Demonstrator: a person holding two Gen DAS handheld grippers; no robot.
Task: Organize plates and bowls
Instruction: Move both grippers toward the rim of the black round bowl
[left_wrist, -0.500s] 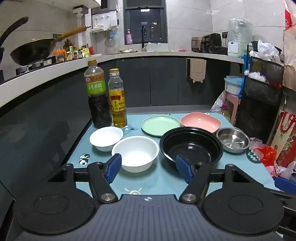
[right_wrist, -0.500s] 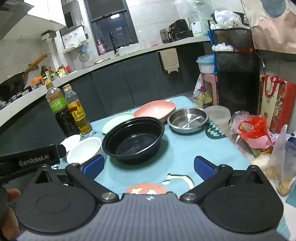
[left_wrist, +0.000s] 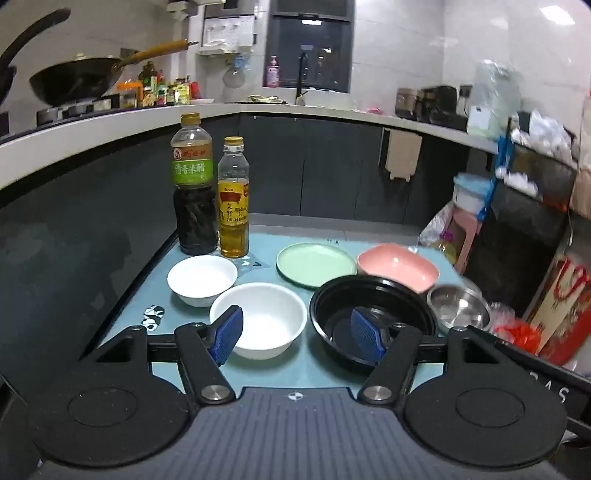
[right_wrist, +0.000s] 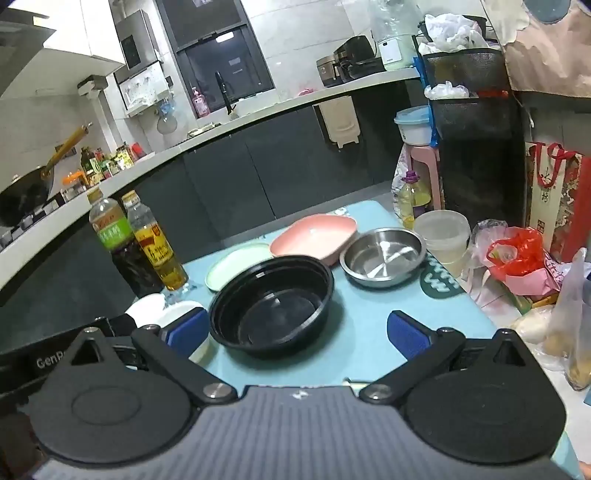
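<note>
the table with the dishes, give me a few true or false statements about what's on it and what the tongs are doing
1. Both the left tongs and the right tongs are open and hold nothing. True.
2. The black bowl has a white bowl stacked inside it. False: it is empty, and the larger white bowl sits beside it on the table.
3. The two bottles stand upright at the far left of the table. True.
4. The green plate rests on top of the pink dish. False: they lie side by side.
5. The steel bowl is upside down. False: it sits open side up.
</note>
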